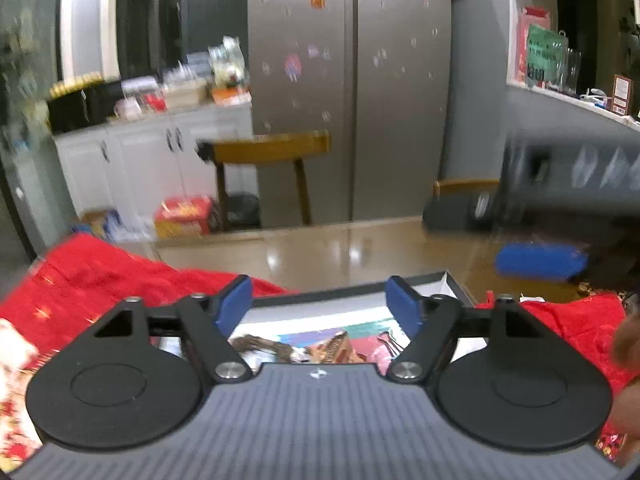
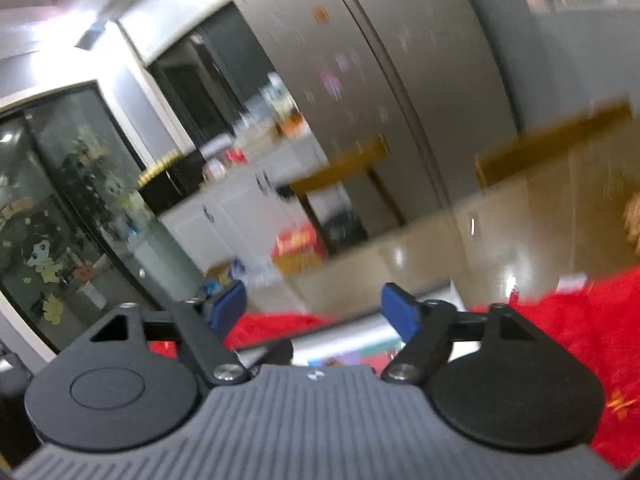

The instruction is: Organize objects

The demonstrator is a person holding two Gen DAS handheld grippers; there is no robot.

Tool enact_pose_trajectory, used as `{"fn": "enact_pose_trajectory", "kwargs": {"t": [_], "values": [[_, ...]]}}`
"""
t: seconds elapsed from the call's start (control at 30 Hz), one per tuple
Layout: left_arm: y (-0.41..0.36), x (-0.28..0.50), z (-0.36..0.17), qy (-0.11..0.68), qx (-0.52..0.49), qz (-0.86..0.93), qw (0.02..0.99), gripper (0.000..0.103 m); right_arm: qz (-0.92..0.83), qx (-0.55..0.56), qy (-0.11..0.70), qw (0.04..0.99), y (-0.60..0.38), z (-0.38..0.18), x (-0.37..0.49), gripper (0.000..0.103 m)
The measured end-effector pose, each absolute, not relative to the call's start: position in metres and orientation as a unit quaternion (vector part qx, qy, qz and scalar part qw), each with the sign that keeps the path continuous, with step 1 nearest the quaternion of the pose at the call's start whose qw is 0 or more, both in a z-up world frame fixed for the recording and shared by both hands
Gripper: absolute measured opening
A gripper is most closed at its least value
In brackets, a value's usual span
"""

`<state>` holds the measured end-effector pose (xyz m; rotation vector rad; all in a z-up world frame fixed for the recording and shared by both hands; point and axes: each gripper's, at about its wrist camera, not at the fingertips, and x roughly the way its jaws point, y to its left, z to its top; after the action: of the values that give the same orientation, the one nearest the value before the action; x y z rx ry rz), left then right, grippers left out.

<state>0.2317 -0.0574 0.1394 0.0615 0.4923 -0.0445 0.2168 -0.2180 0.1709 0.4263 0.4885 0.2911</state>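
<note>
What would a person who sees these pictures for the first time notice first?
Most striking is the bright red cloth spread over the table on both sides of a flat box with a colourful picture, which lies just under the left gripper with its jaws open. Behind stands a tall grey two-door refrigerator dotted with small stickers. The right gripper, also open and empty, looks tilted and blurred.

The tabletop (image 1: 320,252) was glossy and threw back the lamps. Red cloth (image 1: 100,276) lay crumpled and soft, and the fridge (image 1: 352,80) looked like brushed metal.
</note>
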Motion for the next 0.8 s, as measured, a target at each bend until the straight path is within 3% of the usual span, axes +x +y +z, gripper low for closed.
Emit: {"fn": "enact_pose_trajectory", "kwargs": {"t": [0.27,0.37,0.53,0.8], "values": [[-0.058,0.132,0.175,0.178,0.078,-0.007,0.981,0.083,0.147,0.132,0.131,0.972,-0.208,0.222,0.124,0.089],[-0.046,0.098,0.178,0.160,0.075,0.019,0.984,0.083,0.131,0.108,0.106,0.980,-0.206,0.222,0.095,0.094],[-0.022,0.047,0.168,0.150,0.065,0.056,0.985,0.084,0.115,0.106,0.101,0.982,-0.212,0.192,0.054,0.102],[0.008,-0.008,0.105,0.192,0.038,0.047,0.980,0.085,0.099,0.088,0.161,0.978,-0.209,0.107,0.044,0.103]]}}
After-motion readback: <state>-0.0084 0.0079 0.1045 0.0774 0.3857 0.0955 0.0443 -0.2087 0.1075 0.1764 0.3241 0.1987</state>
